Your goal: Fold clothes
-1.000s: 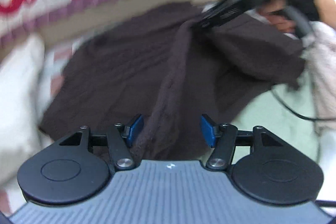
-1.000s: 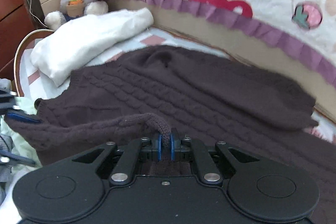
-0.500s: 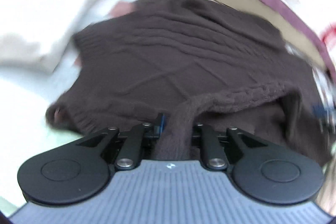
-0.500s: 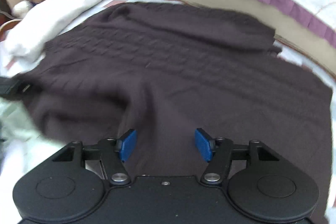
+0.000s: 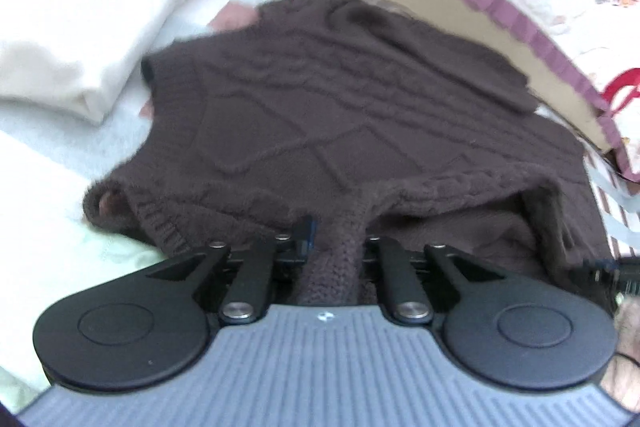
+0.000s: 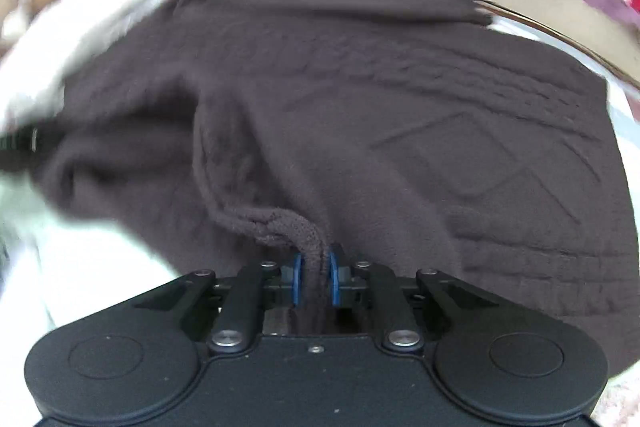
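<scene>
While both pinch — brown sweater point(image 5: 360, 115), no legible labels.

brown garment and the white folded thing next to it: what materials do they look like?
Brown sweater: chunky knit, likely wool or acrylic; raised cable and diamond ridges, ribbed hem, fuzzy matte surface. It bunches thickly where each hand-held gripper pinches it.
White folded piece: soft matte fabric, maybe fleece or cotton; smooth, rounded folds, no visible weave. Blur leaves the fibre open.

My left gripper point(image 5: 338, 247), its jaws just closing, pinches a fold of the dark brown cable-knit sweater point(image 5: 340, 107) spread on the bed point(image 5: 48, 187) beside a white pillow point(image 5: 92, 7).
</scene>
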